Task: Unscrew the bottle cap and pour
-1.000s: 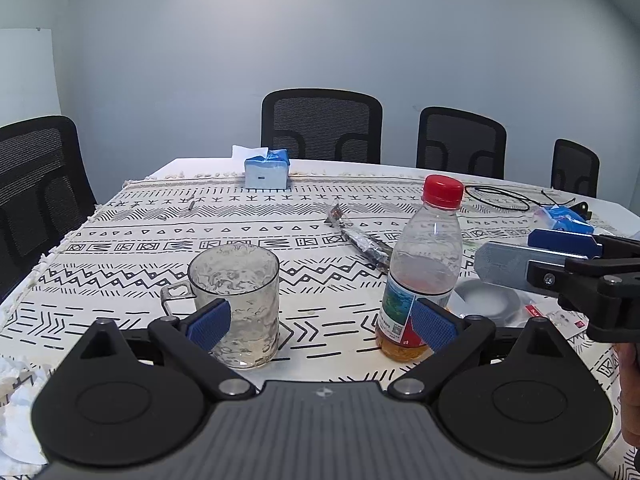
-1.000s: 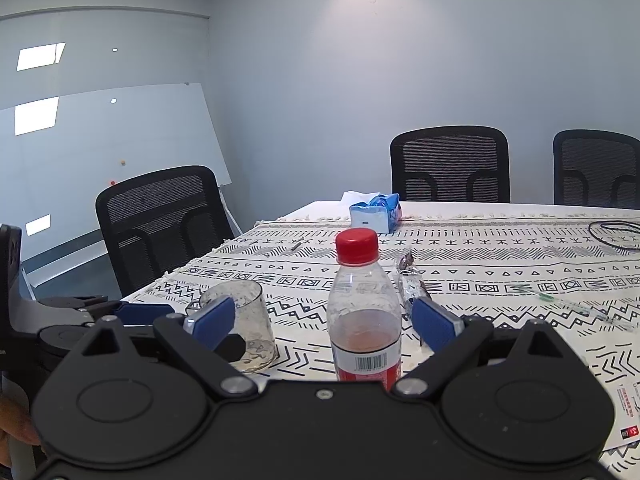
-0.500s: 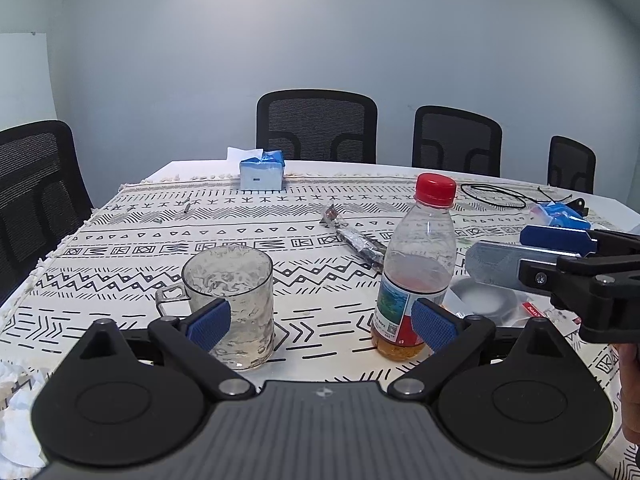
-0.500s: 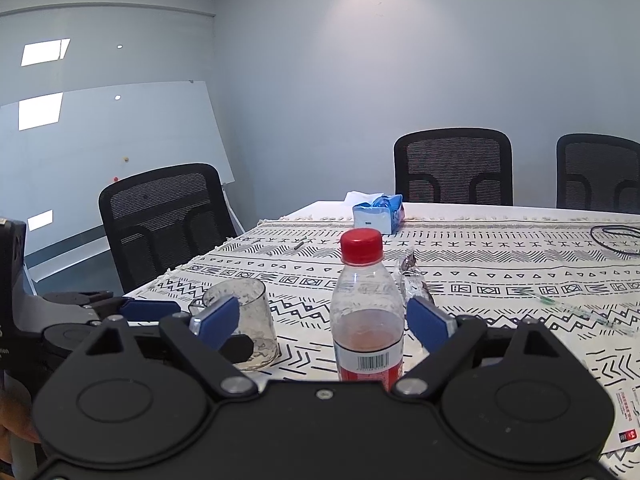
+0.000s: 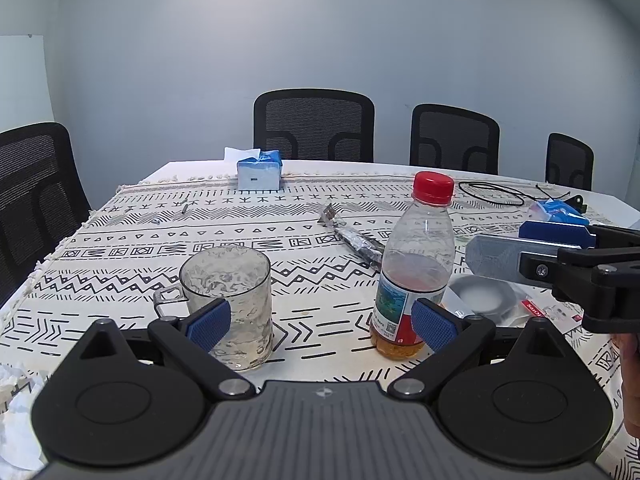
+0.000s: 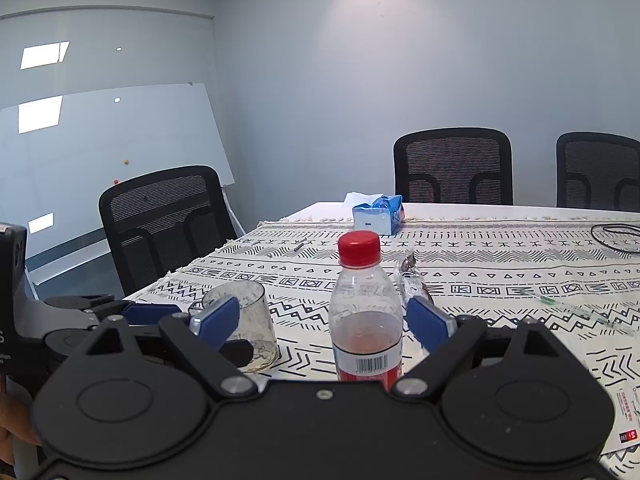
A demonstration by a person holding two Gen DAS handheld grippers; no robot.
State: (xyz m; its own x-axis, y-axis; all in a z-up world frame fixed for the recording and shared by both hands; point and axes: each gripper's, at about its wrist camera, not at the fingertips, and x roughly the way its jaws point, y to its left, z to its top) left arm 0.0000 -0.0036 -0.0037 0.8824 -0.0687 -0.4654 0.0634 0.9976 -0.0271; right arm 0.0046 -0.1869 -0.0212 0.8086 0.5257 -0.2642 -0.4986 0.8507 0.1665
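L gripper (image 5: 320, 322) was wide open, nothing held; its blue pads (image 5: 209, 325) sat apart w/ bare tablecloth (image 5: 120, 248) btwn them. Glass mug (image 5: 229, 292) stood upright just ahead of the L pad, partly behind it, handle pointing left. Bottle (image 5: 414, 280) stood upright ahead of the R pad, red cap (image 5: 434, 188) on, a little amber liquid at the bottom. R gripper (image 6: 322, 322) was also wide open, holding nothing; the bottle stood btwn its pads, slightly right of ctr, pads clear of both sides, can't tell how far fwd of the tips. From the R wrist cam the mug sat ahead-left, behind the L pad, and the L gripper's fingers showed beyond it at far left. From the L wrist cam the R gripper came in from the right edge, its fingers (image 5: 508, 252) pointing at the bottle, apart from it. Farther ahead: foil wrapper (image 5: 352, 236) behind the bottle, tissue pack (image 5: 258, 172) near the far table edge, black cable (image 5: 492, 194) far right, white round lid (image 5: 482, 296) right of the bottle. Black chairs (image 5: 314, 126) stood round the far side.
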